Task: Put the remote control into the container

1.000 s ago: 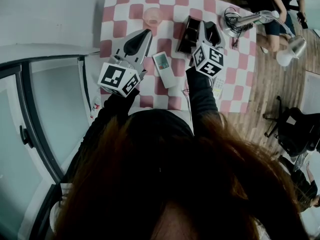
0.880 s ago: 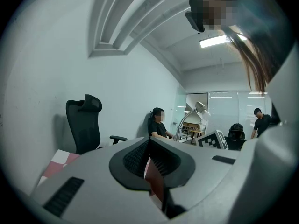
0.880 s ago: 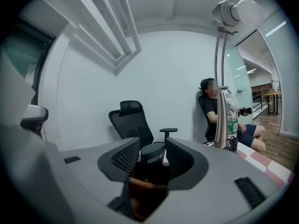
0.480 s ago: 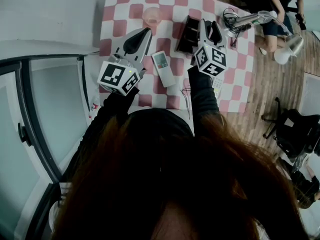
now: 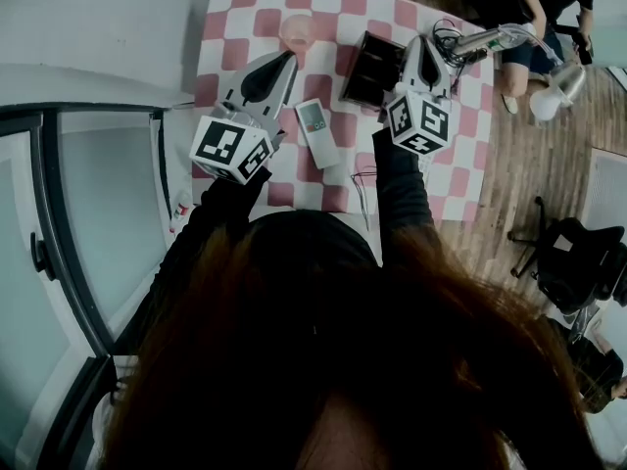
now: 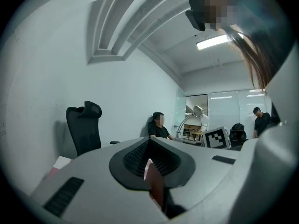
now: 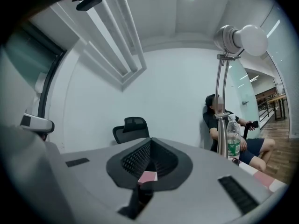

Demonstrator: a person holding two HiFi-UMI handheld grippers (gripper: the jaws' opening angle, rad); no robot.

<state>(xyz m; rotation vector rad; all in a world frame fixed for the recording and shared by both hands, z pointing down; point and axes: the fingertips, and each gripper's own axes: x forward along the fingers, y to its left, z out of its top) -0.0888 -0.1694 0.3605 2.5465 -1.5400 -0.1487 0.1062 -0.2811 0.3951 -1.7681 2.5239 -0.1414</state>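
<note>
The white remote control (image 5: 318,132) lies flat on the pink-checked table (image 5: 227,27), between my two grippers. A black container (image 5: 370,70) with inner dividers sits beyond it, a little to its right. My left gripper (image 5: 289,60) hovers left of the remote, its jaws together and nothing in them; in the left gripper view (image 6: 149,143) the pads meet. Just right of the container, my right gripper (image 5: 428,43) has its jaws closed and empty, as the right gripper view (image 7: 148,143) also shows.
A pink cup (image 5: 297,31) stands at the table's far side, left of the container. Cables (image 5: 453,37) and a desk lamp (image 5: 558,91) occupy the right end. A plastic bottle (image 7: 232,143) and a seated person (image 7: 219,120) are beyond the right gripper. A black chair (image 6: 84,129) stands by the wall.
My right gripper has moved right and farther out, away from the container. The container now shows a wider, flatter face. The remote and left gripper have stayed put.
</note>
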